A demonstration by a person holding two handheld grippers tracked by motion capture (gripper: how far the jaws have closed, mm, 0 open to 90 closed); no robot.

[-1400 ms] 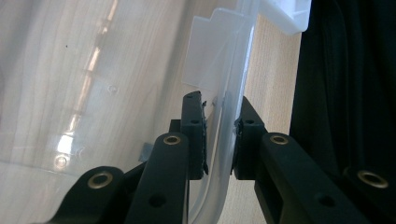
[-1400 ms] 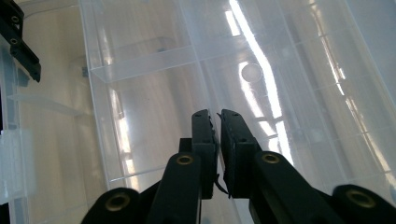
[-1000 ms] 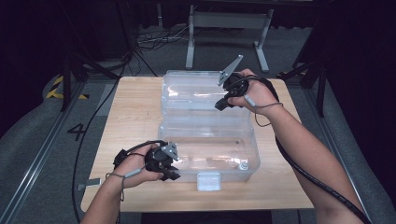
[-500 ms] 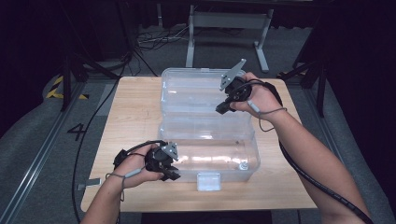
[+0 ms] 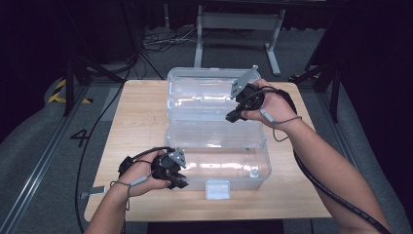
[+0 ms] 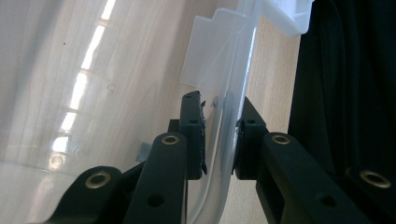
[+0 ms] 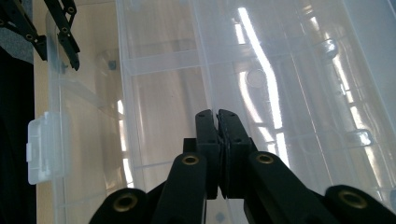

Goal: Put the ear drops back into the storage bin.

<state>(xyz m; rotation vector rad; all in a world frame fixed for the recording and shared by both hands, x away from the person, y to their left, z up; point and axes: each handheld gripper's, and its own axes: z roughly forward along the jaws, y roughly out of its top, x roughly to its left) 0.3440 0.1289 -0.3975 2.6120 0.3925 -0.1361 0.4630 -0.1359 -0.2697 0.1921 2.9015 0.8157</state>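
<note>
A clear plastic box point(image 5: 243, 178) stands on the wooden table with its lid point(image 5: 199, 97) swung back. My left gripper point(image 5: 182, 183) is at the box's front left corner. In the left gripper view its jaws point(image 6: 220, 140) stand on either side of the clear front wall point(image 6: 233, 70) and clamp it. My right gripper point(image 5: 233, 117) is over the line where lid and base meet, toward the right. In the right gripper view its jaws point(image 7: 217, 116) are closed on a thin clear edge of the lid point(image 7: 289, 70).
A white latch point(image 5: 217, 189) hangs at the middle of the box's front wall, also visible as the latch point(image 7: 44, 149) in the right gripper view. The table point(image 5: 141, 117) has bare wood left of the box. Cables and metal stand legs lie on the floor beyond.
My right hand has shifted slightly along the lid. The left hand and the box's base have stayed put.
</note>
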